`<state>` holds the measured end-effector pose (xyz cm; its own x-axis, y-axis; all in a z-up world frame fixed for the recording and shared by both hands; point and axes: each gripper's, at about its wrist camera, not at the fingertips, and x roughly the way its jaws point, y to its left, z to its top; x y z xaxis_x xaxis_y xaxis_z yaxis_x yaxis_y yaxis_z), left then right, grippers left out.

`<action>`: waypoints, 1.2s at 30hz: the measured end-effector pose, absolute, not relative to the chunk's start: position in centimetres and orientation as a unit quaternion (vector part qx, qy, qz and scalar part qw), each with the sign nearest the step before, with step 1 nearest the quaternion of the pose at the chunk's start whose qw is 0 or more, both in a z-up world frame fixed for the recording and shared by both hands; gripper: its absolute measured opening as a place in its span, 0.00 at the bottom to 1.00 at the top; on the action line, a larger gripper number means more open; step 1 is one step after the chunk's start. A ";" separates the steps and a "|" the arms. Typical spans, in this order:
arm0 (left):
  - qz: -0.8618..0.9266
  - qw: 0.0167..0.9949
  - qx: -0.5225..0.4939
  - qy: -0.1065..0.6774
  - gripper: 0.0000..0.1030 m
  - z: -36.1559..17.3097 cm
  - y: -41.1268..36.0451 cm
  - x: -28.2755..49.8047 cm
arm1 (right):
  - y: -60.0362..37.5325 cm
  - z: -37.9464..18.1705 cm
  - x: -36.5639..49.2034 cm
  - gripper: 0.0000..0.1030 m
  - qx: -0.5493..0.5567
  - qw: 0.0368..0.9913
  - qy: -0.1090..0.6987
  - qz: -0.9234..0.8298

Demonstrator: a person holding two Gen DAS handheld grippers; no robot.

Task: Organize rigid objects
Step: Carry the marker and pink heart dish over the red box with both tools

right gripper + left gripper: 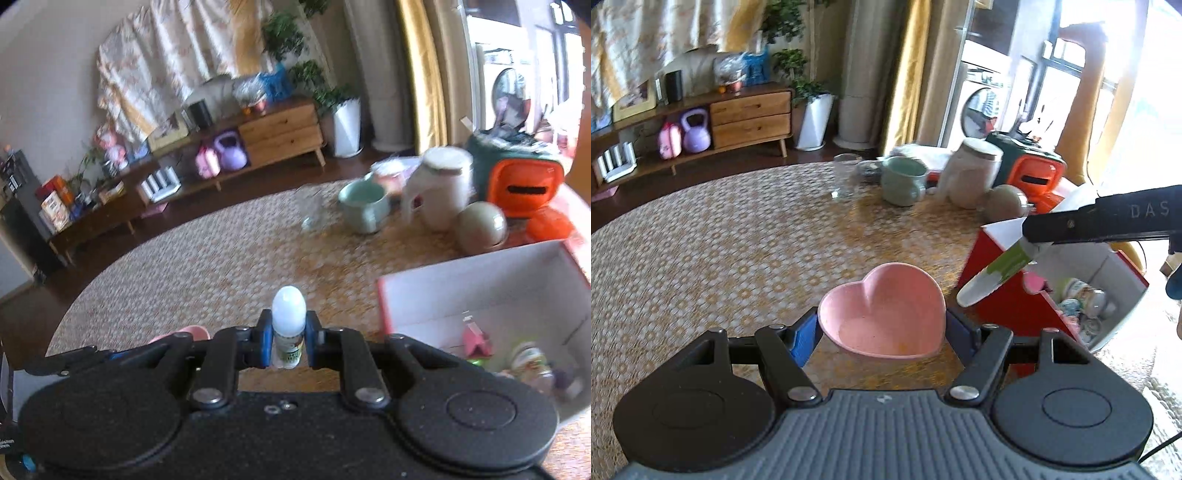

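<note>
My left gripper (882, 332) is shut on a pink heart-shaped bowl (882, 310), held just above the table. My right gripper (289, 341) is shut on a small white-capped green bottle (289, 325). In the left wrist view the right gripper (1030, 243) holds this bottle (993, 275) tilted down beside the red box (1008, 306). The box, white inside (480, 291), holds several small items (532, 363). A bit of the pink bowl (192, 332) shows at the left of the right wrist view.
At the table's far side stand a clear glass (846, 177), a green mug (905, 181), a white jar (971, 173), a round pale ball (1004, 203) and an orange-green bag (1030, 166). The patterned tablecloth (738, 240) covers the round table.
</note>
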<state>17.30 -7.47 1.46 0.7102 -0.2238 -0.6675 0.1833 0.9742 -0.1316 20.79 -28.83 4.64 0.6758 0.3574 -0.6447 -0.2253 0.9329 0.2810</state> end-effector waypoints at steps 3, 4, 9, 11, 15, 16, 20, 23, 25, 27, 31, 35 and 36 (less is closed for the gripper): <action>-0.124 0.924 -0.019 0.362 0.69 2.2 -9.4 17.6 | -31.1 5.4 20.6 0.16 0.096 0.919 0.355 0.143; -0.130 0.924 -0.015 0.360 0.69 2.5 -10.2 17.7 | -32.0 5.6 20.5 0.16 0.098 0.921 0.350 0.137; -0.161 0.924 0.013 0.348 0.69 3.7 -14.5 18.3 | -36.3 5.9 20.5 0.16 0.113 0.930 0.335 0.105; -0.170 0.922 0.022 0.348 0.69 3.8 -16.1 18.6 | -37.9 5.5 20.6 0.16 0.121 0.930 0.334 0.092; -0.187 0.917 0.037 0.349 0.69 3.5 -19.0 19.5 | -40.3 4.3 20.8 0.16 0.126 0.930 0.339 0.069; -0.191 0.916 0.040 0.350 0.69 3.3 -19.6 19.6 | -41.0 3.9 20.9 0.16 0.128 0.930 0.340 0.062; -0.204 0.908 0.051 0.362 0.69 2.5 -22.1 20.4 | -43.3 2.7 20.9 0.16 0.130 0.931 0.340 0.039; -0.213 0.902 0.064 0.371 0.69 1.6 -23.9 20.9 | -44.9 1.8 21.0 0.16 0.133 0.931 0.340 0.025; -0.217 0.898 0.074 0.375 0.69 0.9 -25.1 21.4 | -45.8 1.1 21.2 0.16 0.131 0.931 0.340 0.014; -0.218 0.894 0.079 0.383 0.69 0.2 -26.1 22.0 | -46.6 0.4 21.7 0.16 0.130 0.931 0.342 0.004; -0.229 0.884 0.081 0.399 0.69 -1.3 -27.9 23.2 | -47.7 -1.0 22.7 0.16 0.116 0.932 0.344 -0.018; -0.243 0.875 0.087 0.409 0.69 -2.4 -29.7 24.1 | -48.4 -2.6 24.1 0.16 0.102 0.929 0.353 -0.041; -0.243 0.874 0.090 0.411 0.69 -2.7 -30.2 24.3 | -48.5 -2.9 24.3 0.16 0.099 0.929 0.354 -0.046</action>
